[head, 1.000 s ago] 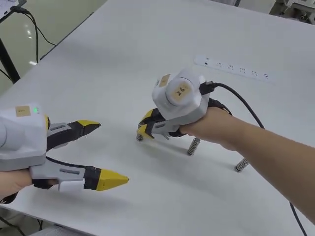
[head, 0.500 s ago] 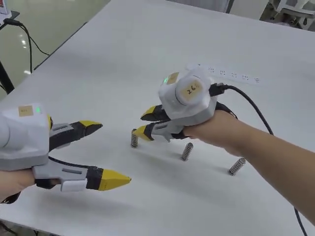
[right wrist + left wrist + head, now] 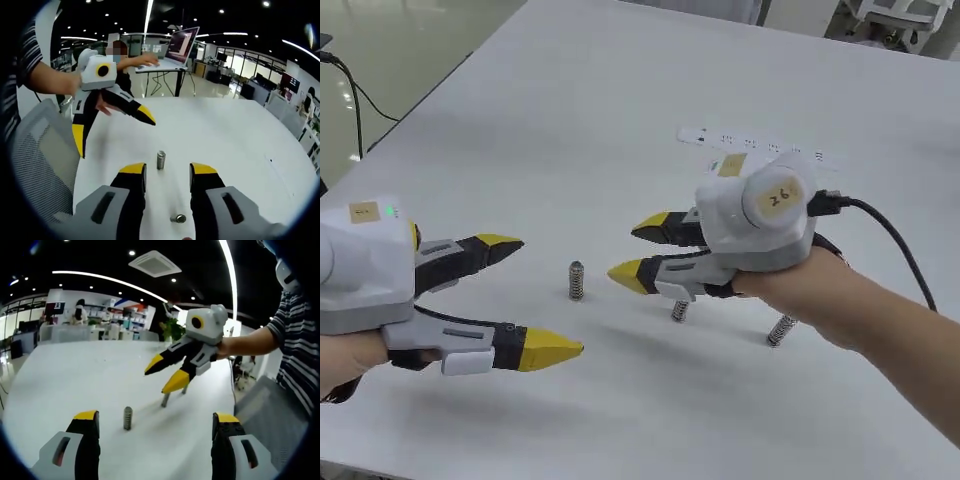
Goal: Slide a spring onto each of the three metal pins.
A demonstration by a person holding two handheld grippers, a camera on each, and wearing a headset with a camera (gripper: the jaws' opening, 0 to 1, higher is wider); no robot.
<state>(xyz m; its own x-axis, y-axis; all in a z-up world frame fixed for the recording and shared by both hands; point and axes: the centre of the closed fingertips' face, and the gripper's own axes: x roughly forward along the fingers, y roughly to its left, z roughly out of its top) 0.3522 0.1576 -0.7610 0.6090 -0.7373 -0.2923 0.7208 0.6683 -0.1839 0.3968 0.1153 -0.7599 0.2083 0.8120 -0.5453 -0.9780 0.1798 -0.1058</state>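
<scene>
Though nearest of all, at 8 o'clock in the head view, left gripper (image 3: 550, 295): jaws spread wide, nothing between them, hanging above the table (image 3: 570, 120), well apart from every spring.
Right-hand spring (image 3: 780, 329): at 4 o'clock, standing on the table but leaning, its top tucked under the person's hand (image 3: 800, 285).
Middle spring (image 3: 679, 311): at 9 o'clock from the right-hand one, likewise leaning, directly beneath the right gripper (image 3: 623, 250).
Upright spring (image 3: 576, 281): near centre, at 9 o'clock from the middle one, standing straight, apart from both grippers; framed between the open jaws in each gripper view.
Right gripper: jaws parted and empty, tips aimed toward 9 o'clock, above and just beside the upright spring at its 2 o'clock, not touching.
Pins: hidden inside the coils or too small to tell.
Power strip (image 3: 760, 145): far off at 1 o'clock, flat on the table.
Done so far: judging by three coils standing unaided, probably a spring on every pin.
Left to do: likely nothing beyond checking the two leaning springs for full seating, then drawing both grippers clear.
</scene>
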